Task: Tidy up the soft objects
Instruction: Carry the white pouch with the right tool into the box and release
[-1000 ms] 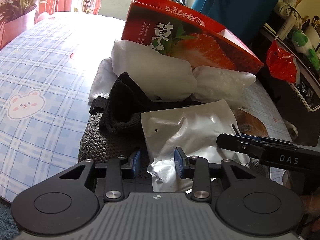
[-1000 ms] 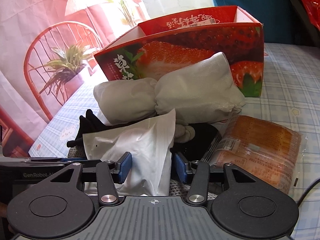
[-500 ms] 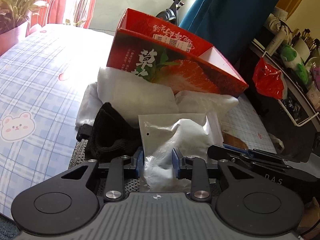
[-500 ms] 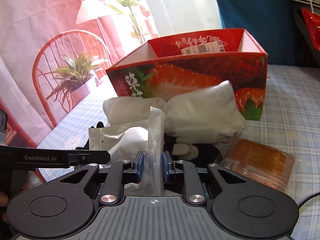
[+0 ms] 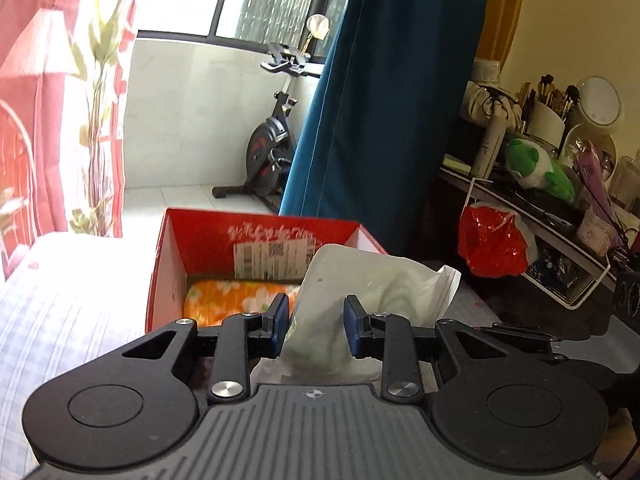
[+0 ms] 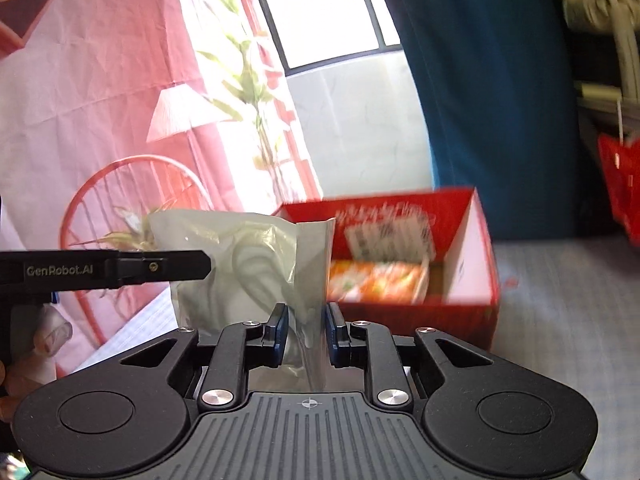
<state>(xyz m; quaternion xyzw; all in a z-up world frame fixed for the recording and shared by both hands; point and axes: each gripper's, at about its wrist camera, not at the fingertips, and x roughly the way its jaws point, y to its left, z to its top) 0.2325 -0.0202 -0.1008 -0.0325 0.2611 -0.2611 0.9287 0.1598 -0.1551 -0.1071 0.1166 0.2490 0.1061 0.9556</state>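
Note:
Both grippers hold one clear plastic bag with soft white stuff inside, lifted in the air. My left gripper [image 5: 316, 328] is shut on the plastic bag [image 5: 376, 292] near its lower part. My right gripper [image 6: 306, 330] is shut on the bag's [image 6: 244, 264] thin right edge. The left gripper's body [image 6: 108, 268] shows beside the bag in the right wrist view. Beyond the bag stands the open red strawberry box [image 5: 192, 248], also seen in the right wrist view [image 6: 472, 256]. An orange flowered cloth [image 5: 236, 300] lies in it.
The checked tablecloth [image 5: 72, 312] covers the table around the box. A blue curtain [image 5: 384, 100] hangs behind. A cluttered shelf [image 5: 540, 184] with a red bag [image 5: 492, 244] stands at the right. An exercise bike [image 5: 268, 148] is far back.
Both grippers have lifted the plastic bag up off the pile and carried it toward the red box. The pile of soft things has dropped out of view; the box's inside now shows.

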